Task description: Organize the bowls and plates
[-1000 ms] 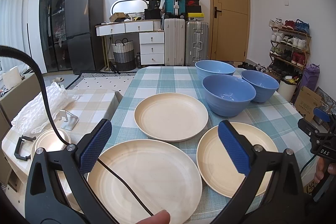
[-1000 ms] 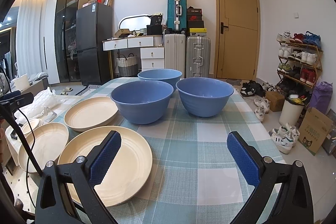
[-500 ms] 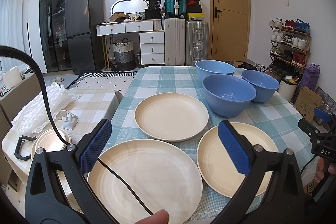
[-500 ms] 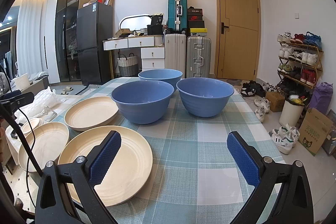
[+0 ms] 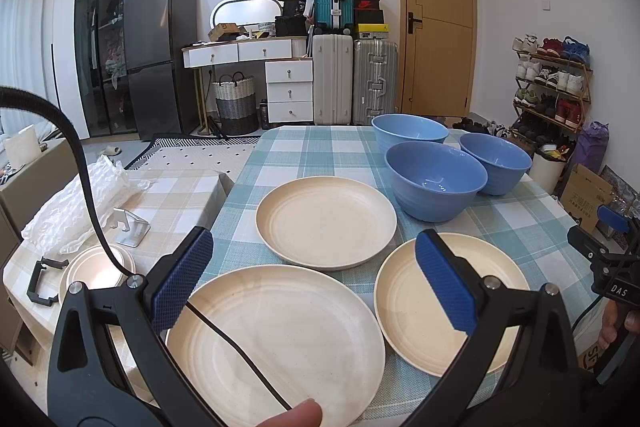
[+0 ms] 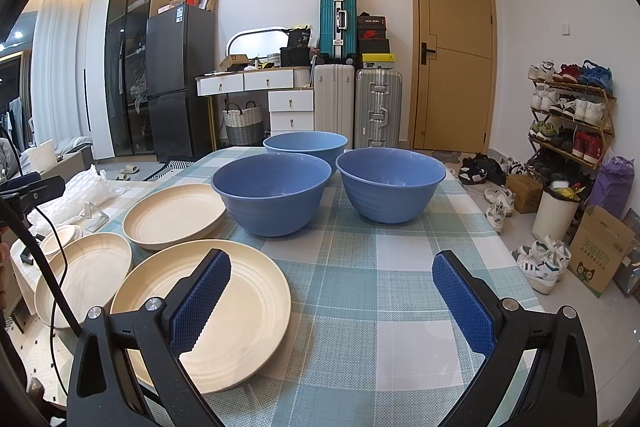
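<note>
Three cream plates (image 5: 326, 221) fill the centre and lower frame on the checked table (image 6: 372, 267), three blue bowls (image 6: 272, 199) behind them at mid-frame. The left tool (image 5: 316, 279) and right tool (image 6: 332, 299) hover above, each spread apart, gripping nothing.

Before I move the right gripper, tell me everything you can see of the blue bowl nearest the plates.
The nearest blue bowl is round and deep, matte mid-blue, plastic-looking, with faint horizontal ridges low on its outer wall. It stands upright and looks empty on the checked tablecloth, in front of the far bowl and left of the third bowl; its wall overlaps the far bowl's, so contact is unclear. The far cream plate lies just left of it. No jaws touch it.
</note>
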### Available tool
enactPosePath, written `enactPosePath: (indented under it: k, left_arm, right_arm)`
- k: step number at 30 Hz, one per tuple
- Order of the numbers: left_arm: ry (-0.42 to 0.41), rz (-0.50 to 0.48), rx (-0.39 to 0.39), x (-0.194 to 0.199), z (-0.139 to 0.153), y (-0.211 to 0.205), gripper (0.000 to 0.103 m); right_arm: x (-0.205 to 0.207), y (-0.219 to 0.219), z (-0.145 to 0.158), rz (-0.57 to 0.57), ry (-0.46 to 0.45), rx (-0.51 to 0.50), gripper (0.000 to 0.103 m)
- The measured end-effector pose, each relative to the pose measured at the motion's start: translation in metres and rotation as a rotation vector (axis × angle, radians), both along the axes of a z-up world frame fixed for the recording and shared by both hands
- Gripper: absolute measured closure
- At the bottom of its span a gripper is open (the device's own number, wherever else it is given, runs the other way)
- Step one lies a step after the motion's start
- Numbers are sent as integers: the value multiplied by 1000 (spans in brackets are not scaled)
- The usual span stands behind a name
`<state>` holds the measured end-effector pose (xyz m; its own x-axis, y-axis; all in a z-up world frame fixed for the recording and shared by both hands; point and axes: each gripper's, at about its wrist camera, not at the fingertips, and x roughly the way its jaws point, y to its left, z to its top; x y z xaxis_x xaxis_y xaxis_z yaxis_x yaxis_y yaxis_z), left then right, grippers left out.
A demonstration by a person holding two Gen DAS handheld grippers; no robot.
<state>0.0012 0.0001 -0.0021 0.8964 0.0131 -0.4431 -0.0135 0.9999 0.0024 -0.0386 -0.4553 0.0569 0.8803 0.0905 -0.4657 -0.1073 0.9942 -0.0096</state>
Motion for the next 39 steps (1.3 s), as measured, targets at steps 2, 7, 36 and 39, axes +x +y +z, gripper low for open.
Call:
enactPosePath:
  k: [2,7,36,39]
  left_arm:
    - [0,0,0,0,0,0,2]
    - [1,0,0,0,0,0,2]
    - [33,0,-8,6,1,20,2]
    - [48,1,-19,13,1,28,2]
  right_arm:
    - [1,1,-1,3,0,0,0]
    - [1,2,-2,4,2,1,0]
    - [23,47,15,165,35,-50,0]
    - [30,53,17,189,54,-42,0]
